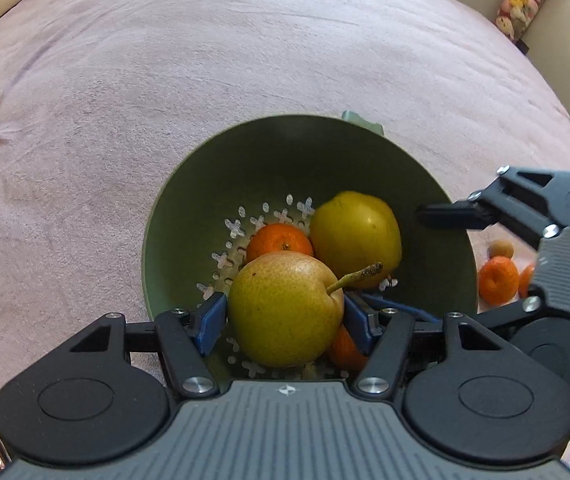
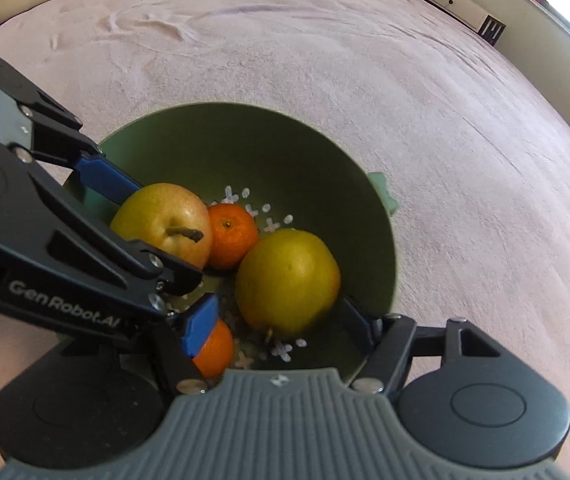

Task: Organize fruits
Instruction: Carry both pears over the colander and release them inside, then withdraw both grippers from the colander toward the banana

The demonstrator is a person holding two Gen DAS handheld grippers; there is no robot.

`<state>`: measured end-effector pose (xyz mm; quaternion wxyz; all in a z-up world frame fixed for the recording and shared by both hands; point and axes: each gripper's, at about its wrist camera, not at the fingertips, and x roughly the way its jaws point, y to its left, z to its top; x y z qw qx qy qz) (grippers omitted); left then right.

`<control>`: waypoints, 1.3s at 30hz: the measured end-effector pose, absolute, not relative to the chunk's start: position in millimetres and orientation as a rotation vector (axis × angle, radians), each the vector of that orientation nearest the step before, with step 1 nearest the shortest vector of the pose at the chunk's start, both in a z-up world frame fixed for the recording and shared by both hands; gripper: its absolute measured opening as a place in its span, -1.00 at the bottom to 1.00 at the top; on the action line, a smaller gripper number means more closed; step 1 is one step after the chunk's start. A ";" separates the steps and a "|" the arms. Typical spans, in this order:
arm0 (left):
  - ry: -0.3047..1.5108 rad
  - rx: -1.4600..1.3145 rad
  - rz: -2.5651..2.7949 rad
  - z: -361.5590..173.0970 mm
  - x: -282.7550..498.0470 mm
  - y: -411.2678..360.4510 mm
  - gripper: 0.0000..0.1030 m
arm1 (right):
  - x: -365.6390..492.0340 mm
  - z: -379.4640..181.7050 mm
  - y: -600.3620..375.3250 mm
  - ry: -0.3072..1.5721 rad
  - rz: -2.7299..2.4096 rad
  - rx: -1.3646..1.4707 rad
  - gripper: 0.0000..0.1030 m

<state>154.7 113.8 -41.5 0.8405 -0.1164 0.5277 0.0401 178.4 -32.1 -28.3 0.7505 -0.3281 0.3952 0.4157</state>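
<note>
Pear (image 1: 285,308) sits clamped in the left gripper (image 1: 283,320) fingers, low inside the green bowl (image 1: 205,184) beside two oranges; right gripper (image 2: 281,320) straddles the yellow apple (image 2: 289,280), fingers spread, apparently released. Placing step seemingly ending; next, release the pear, then fetch the oranges (image 1: 499,280) lying outside on the bed (image 1: 165,80).

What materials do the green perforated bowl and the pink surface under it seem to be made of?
Green perforated bowl: probably plastic, matte; the wall is smooth and evenly coloured with no glare, and the base has cleanly cut cross and oval holes. Pink surface: a soft fabric, perhaps a fleece or plush blanket; it shows fine nap, brushed streaks and shallow wrinkles.
</note>
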 end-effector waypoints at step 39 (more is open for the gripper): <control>0.947 -0.179 0.068 5.6 111.6 88.3 0.57 | 124.0 33.7 -113.6 0.834 0.655 -0.413 0.58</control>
